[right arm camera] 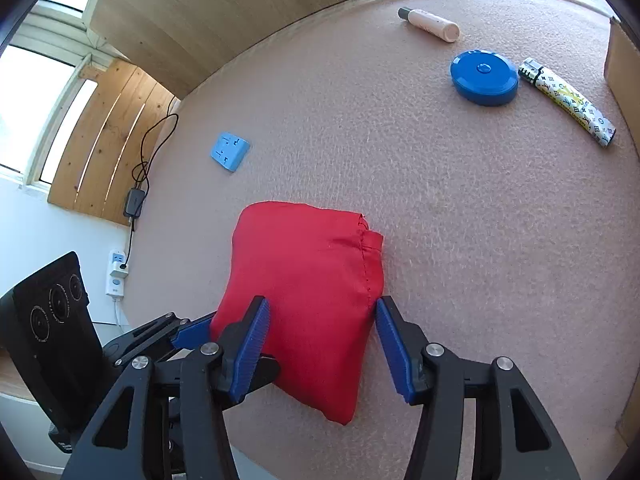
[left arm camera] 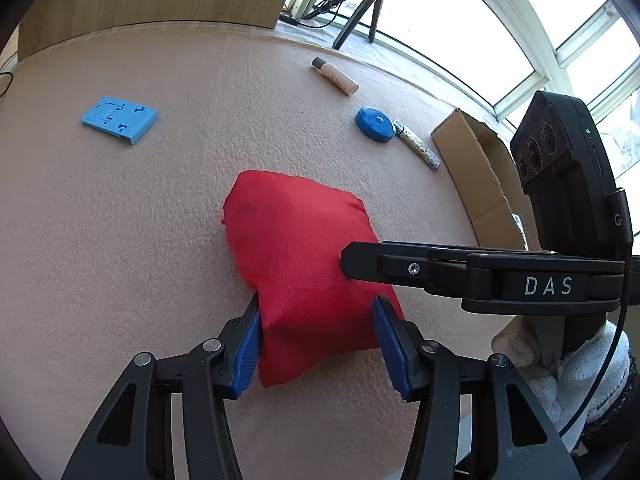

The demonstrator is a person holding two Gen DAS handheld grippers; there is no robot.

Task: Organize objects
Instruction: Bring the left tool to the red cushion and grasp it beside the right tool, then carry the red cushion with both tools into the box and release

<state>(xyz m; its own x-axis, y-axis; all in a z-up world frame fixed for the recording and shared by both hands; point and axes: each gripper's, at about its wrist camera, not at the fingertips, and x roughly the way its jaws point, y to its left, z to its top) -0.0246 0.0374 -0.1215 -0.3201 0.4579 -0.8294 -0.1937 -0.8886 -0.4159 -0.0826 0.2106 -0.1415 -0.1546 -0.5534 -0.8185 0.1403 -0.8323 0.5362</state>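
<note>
red cloth pouch [left arm camera: 296, 256] plump, stitched edge; both hand-held grippers [left arm camera: 316, 344] [right arm camera: 320, 344] spread around it, grip unclear.

On the table [right arm camera: 460, 240], nearest: cloth pouch [right arm camera: 304, 292], lying flat, bracketed at its near end by the left gripper [left arm camera: 316, 340] and at its side by the right gripper [right arm camera: 320, 344]. Beyond and to the left, well apart: flat plastic plate [right arm camera: 229, 151]. Beyond and to the right: round case [right arm camera: 483, 77], just beside it on the right the lighter [right arm camera: 568, 102]. Farther back, near the far edge: small tube [right arm camera: 430, 24]. At the right edge of the table: cardboard box [left arm camera: 478, 172], open.
</note>
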